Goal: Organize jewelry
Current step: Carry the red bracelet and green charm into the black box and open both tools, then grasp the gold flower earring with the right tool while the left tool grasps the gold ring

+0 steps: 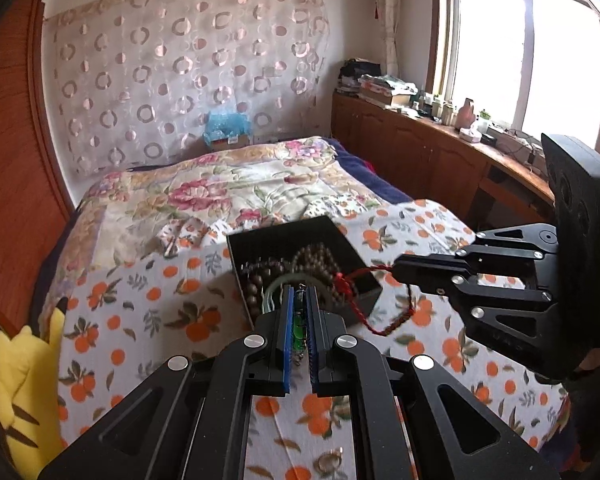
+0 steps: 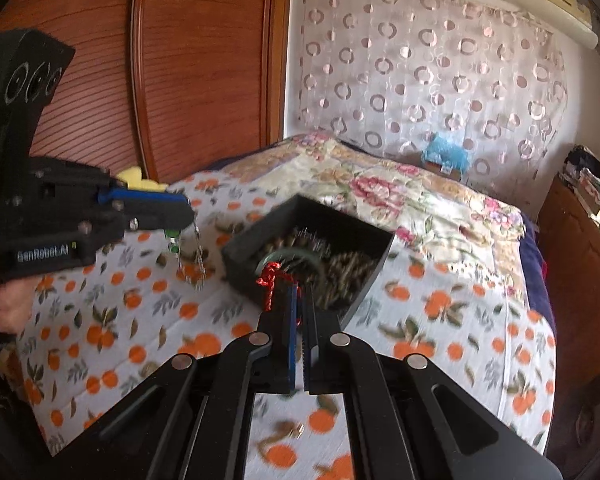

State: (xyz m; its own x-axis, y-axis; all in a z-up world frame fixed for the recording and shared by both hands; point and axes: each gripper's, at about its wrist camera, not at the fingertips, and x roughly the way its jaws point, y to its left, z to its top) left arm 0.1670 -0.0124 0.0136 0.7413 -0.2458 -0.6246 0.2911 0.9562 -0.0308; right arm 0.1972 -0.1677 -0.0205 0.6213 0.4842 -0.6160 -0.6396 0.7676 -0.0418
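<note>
Jewelry sits heaped in a black box [image 1: 356, 268] on the orange-print sheet [image 1: 148, 308] of the bed: brown bead strands [image 1: 312, 260] fill most of it and a pale green bangle [image 1: 278, 284] lies at the near side. My left gripper [image 1: 299, 300] has its blue pads pressed nearly together on a small chain piece with green stones [image 2: 173, 242]; from the right wrist view the chain dangles below those fingertips, clear of the sheet and just left of the box. My right gripper [image 2: 301, 300] is likewise pinched tight, holding a red braided cord [image 1: 384, 322]; from the left wrist view the cord runs from its tips, droops in a loop over the near right corner of the box and carries a red knot [image 2: 270, 274]. Motion blur leaves me unsure whether the cord's far end is tied to a bead strand. A yellow plush toy [image 1: 20, 392] lies at the left edge of the bed, well apart from the box. Both grippers hover above the sheet, one either side of the box
</note>
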